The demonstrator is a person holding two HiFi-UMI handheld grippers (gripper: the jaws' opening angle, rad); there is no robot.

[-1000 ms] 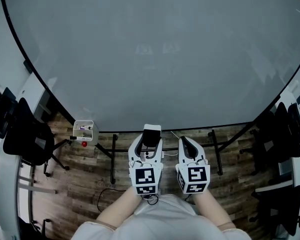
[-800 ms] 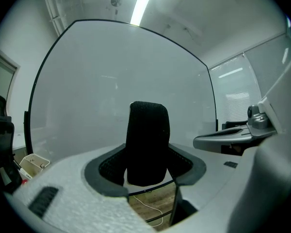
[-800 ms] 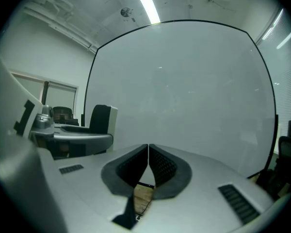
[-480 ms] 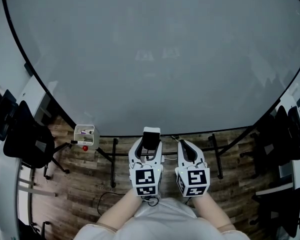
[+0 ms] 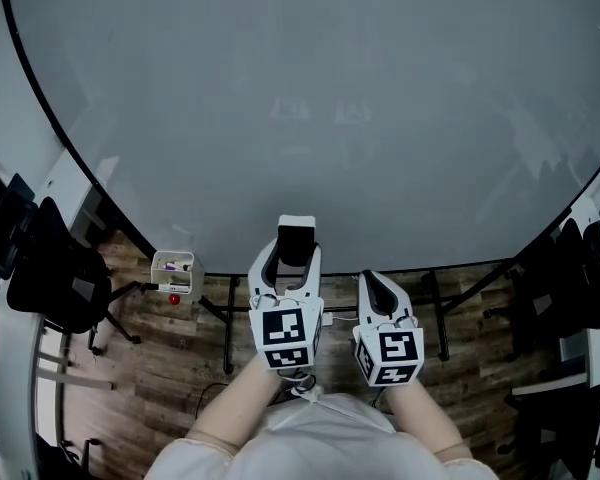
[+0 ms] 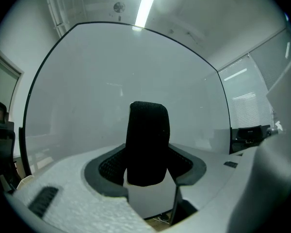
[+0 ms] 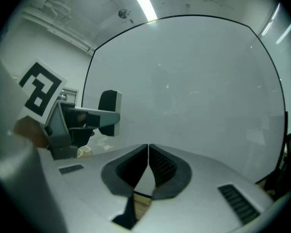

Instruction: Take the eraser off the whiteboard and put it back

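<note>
Head view, lower centre | left gripper [image 5: 293, 257] with eraser [image 5: 296, 243] clamped in it stands higher in frame than a second ago, the rise falling in the last half second | eraser now overlaps whiteboard [image 5: 310, 108] above its lower edge, earlier only at that edge | left gripper now ahead of right gripper [image 5: 372, 280], earlier level

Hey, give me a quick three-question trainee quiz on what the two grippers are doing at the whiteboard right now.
1. True or false: the right gripper holds the eraser.
2. The right gripper's jaws are: A) wide apart, B) closed together, C) on a marker.
3. Fill in: both grippers face a large ____.
Key: 1 false, the left gripper holds it; 2 B; 3 whiteboard.
</note>
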